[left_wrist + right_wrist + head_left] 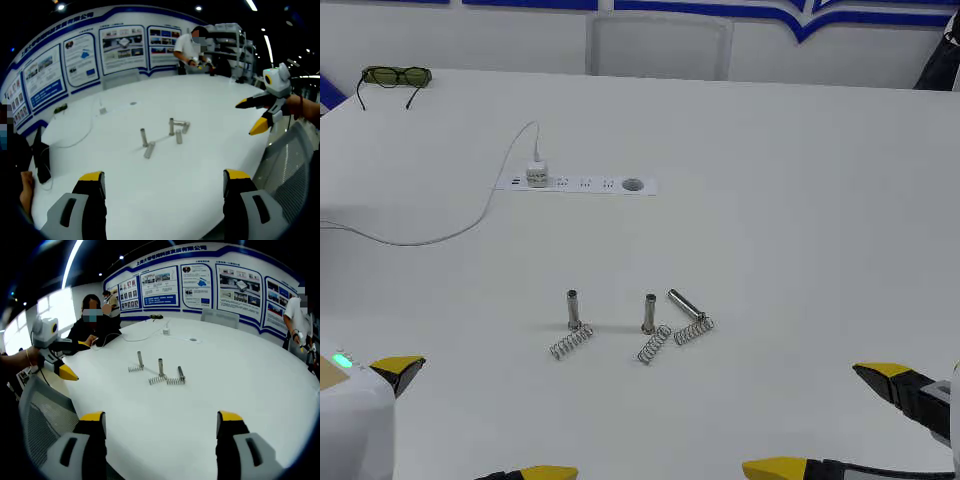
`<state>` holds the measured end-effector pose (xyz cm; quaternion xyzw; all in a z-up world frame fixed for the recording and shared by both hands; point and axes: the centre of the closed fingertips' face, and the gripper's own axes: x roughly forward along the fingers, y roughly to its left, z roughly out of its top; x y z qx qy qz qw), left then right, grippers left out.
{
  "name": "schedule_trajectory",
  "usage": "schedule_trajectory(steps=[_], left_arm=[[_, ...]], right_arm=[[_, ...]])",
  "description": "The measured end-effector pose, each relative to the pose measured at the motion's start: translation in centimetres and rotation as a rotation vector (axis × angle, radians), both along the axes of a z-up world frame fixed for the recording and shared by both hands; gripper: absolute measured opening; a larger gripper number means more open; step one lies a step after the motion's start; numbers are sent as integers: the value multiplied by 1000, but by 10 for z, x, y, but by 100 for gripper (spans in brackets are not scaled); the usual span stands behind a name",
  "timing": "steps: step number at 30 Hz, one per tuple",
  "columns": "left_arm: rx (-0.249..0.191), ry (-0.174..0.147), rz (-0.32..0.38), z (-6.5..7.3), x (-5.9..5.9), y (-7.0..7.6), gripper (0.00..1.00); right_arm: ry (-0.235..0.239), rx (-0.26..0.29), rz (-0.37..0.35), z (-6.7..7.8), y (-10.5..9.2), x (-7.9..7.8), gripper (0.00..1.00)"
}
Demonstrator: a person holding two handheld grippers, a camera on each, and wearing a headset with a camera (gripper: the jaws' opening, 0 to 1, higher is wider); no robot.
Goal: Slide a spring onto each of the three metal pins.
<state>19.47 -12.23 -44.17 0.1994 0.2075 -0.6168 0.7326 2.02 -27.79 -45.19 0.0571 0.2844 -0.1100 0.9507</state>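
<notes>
Head view finds you poised with nothing picked up: your left gripper point(470, 420) and right gripper point(828, 420) hang wide-jawed and empty. Each is well off to its own side of the middle pin point(649, 312) and nearer you, which probably keeps the work in plain sight.

The middle pin stands upright, as does the left pin point(573, 308) near it, while the right pin point(685, 303) appears to lie on its side. The left spring point(571, 342), middle spring point(654, 343) and right spring point(693, 330) each lie flat at a pin's foot. That pairing likely makes every reach short. No pin wears a spring yet.

The desk point(800, 230) is white and smooth. Beyond the middle pin sit a power strip point(583, 184) with a plugged charger point(536, 174) and a trailing cable point(470, 225). Farther beyond and leftward lie green glasses point(394, 76), and behind the desk's far edge stands a chair point(658, 45). The right gripper view shows blue-bordered wall boards point(200, 282) and people at the desk's rim.
</notes>
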Motion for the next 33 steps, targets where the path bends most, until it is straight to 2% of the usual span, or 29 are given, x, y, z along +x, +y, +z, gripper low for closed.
schedule_trajectory(steps=[25, 33], left_arm=[[6, -5, -4, 0, 0, 0, 98], [0, 10, 1, 0, -1, 0, 98]], right_arm=[[4, 6, 2, 0, 1, -1, 92], [8, 15, -9, -3, 1, -3, 92]])
